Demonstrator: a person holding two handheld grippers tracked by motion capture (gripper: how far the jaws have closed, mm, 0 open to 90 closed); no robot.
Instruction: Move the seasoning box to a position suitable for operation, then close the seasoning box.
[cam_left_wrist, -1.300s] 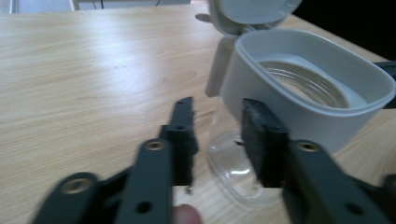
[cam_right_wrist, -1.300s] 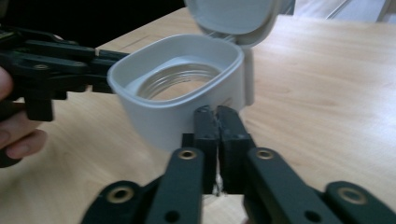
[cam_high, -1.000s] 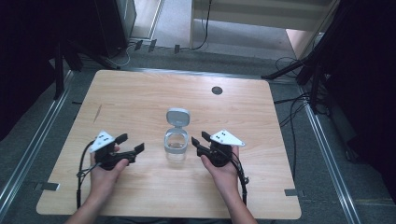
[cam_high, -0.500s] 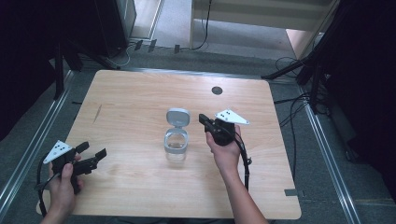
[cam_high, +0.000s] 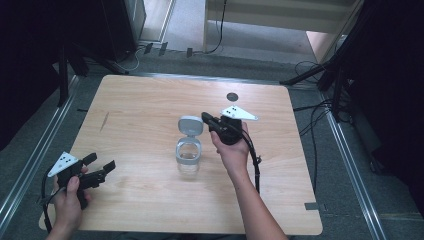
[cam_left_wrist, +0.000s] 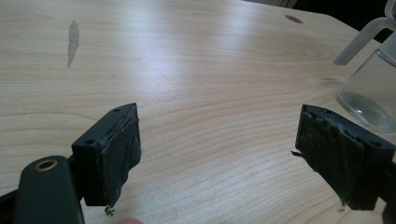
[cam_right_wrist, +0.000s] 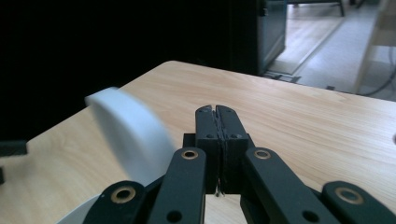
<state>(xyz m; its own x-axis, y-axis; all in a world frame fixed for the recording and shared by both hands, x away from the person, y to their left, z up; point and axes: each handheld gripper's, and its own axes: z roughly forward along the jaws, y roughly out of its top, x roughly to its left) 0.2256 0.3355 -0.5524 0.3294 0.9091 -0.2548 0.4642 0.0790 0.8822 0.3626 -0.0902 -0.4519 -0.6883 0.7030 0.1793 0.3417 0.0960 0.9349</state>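
Seen from above, a clear glass jar (cam_high: 188, 158) stands near the middle of a light wooden table (cam_high: 150, 105), its grey hinged lid (cam_high: 190, 125) flipped up and leaning away from the person. The right gripper (cam_high: 207, 120), held in the right hand (cam_high: 234, 150), sits just beside the raised lid, its jaws pressed together and gripping nothing. The left gripper (cam_high: 101, 165), held in the left hand (cam_high: 70, 200), rests low near the table's front left corner, well apart from the jar, its 2 jaws spread wide and empty. A small dark round hole (cam_high: 232, 96) marks the far side of the tabletop. From the left gripper view, the 2 padded black jaws stand far apart over bare wood, with the jar (cam_left_wrist: 373, 88) at the right edge and a faint grey smudge (cam_left_wrist: 72, 39) on the grain farther off. From the right gripper view, the 2 jaws meet flat against each other with nothing between them, while the blurred pale lid (cam_right_wrist: 128, 135) rises just to their left, close to the camera.
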